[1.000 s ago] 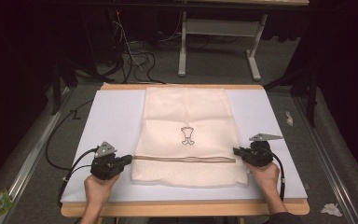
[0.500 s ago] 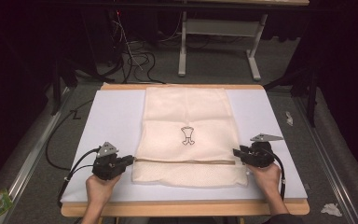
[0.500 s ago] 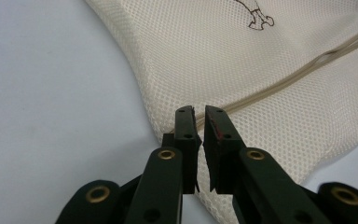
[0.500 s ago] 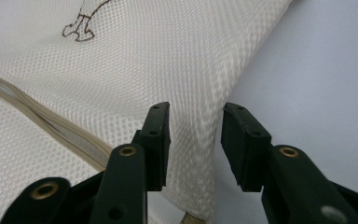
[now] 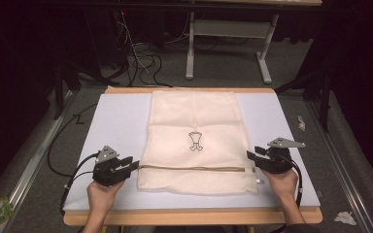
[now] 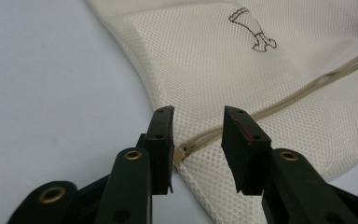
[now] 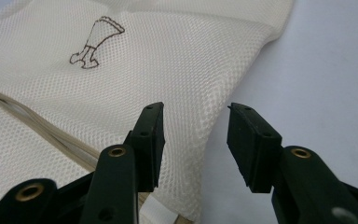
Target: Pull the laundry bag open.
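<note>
At opposite ends of the mesh bag's (image 5: 194, 145) zipper (image 5: 194, 168), left gripper (image 6: 198, 140) and right gripper (image 7: 196, 140) have just been opening, holding nothing.

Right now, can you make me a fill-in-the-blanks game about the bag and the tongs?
1. The cream mesh bag lies flat on a ____ mat.
2. Both the left tongs and the right tongs are ____.
3. A small drawing sits above the bag's ____.

Missing words: white; open; zipper

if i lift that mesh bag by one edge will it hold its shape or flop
The mesh bag would probably flop: it is thin netting lying flat with soft wrinkles. It likely weighs little, as the weave looks open. Pushed, it may bunch rather than slide on the white mat.
</note>
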The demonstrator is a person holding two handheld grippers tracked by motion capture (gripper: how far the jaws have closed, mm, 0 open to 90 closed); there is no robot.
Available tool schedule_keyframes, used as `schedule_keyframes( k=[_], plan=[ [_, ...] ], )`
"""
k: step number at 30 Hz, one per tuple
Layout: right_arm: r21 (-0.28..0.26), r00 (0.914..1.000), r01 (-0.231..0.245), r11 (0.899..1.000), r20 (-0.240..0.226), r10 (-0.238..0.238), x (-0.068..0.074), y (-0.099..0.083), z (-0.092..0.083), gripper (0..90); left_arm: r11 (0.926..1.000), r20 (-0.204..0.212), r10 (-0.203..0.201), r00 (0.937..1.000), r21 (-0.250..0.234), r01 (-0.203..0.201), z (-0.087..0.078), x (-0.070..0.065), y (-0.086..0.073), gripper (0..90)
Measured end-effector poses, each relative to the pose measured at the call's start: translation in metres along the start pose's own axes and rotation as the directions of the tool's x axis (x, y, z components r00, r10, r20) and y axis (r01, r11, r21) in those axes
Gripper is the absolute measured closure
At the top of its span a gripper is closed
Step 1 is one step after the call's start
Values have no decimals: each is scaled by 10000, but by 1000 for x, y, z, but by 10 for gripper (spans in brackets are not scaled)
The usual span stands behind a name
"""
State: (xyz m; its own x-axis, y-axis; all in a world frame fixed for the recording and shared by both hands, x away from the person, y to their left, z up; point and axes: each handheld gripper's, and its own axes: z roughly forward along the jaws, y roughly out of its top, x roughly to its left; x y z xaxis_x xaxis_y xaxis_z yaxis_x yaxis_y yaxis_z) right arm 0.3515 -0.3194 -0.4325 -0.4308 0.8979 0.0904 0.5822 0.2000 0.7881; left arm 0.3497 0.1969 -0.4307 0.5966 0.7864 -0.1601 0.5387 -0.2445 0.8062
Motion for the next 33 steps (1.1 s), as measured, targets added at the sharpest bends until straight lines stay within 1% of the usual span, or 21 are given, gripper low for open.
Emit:
schedule_keyframes(
  k=[1, 4, 6, 8, 10, 14, 18, 21, 22, 24, 28, 32, 33],
  plan=[
    [-67, 9999, -102, 9999, 4, 102, -1, 0, -2, 569, 10000, -69, -31, 10000, -69, 31, -1, 1, 0, 605],
    [-236, 9998, -186, 9995, 14, 186, -6, 0, -8, 571, 9996, -167, -106, 9998, -272, 101, -5, 3, 2, 575],
    [-286, 9997, -224, 9993, 59, 225, -8, -1, -12, 583, 9987, -280, -94, 9996, -503, 79, -8, 4, 3, 569],
    [-454, 9997, -221, 9987, 92, 226, -12, -2, -16, 587, 9974, -344, -85, 9994, -725, 59, -11, 4, 3, 569],
    [-535, 9990, -427, 9977, 135, 435, -16, -3, -20, 587, 9962, -435, -83, 9990, -875, 45, -13, 4, 3, 565],
    [-596, 9980, -582, 9965, 225, 596, -22, -7, -26, 586, 9951, -588, -123, 9982, -990, 64, -16, 7, 4, 556],
    [-782, 9964, -747, 9941, 335, 775, -27, -10, -32, 585, 9944, -717, -124, 9973, -1059, 48, -17, 9, 4, 550],
    [-940, 9948, -910, 9914, 375, 948, -32, -13, -36, 583, 9939, -783, -182, 9968, -1101, 95, -19, 10, 3, 545],
    [-971, 9950, -860, 9916, 416, 904, -33, -13, -36, 583, 9938, -811, -210, 9965, -1104, 120, -19, 11, 3, 544],
    [-969, 9943, -910, 9911, 461, 958, -36, -14, -39, 582, 9930, -851, -275, 9960, -1170, 174, -21, 12, 3, 541],
    [-1150, 9932, -940, 9889, 575, 1011, -41, -17, -45, 581, 9914, -956, -346, 9948, -1291, 220, -24, 15, 3, 537],
    [-1283, 9902, -1162, 9849, 624, 1250, -46, -21, -49, 580, 9898, -1089, -501, 9928, -1379, 348, -25, 18, 2, 532],
    [-1303, 9894, -1222, 9839, 625, 1311, -47, -23, -49, 578, 9905, -1153, -502, 9921, -1332, 347, -25, 19, 1, 528]
  ],
)
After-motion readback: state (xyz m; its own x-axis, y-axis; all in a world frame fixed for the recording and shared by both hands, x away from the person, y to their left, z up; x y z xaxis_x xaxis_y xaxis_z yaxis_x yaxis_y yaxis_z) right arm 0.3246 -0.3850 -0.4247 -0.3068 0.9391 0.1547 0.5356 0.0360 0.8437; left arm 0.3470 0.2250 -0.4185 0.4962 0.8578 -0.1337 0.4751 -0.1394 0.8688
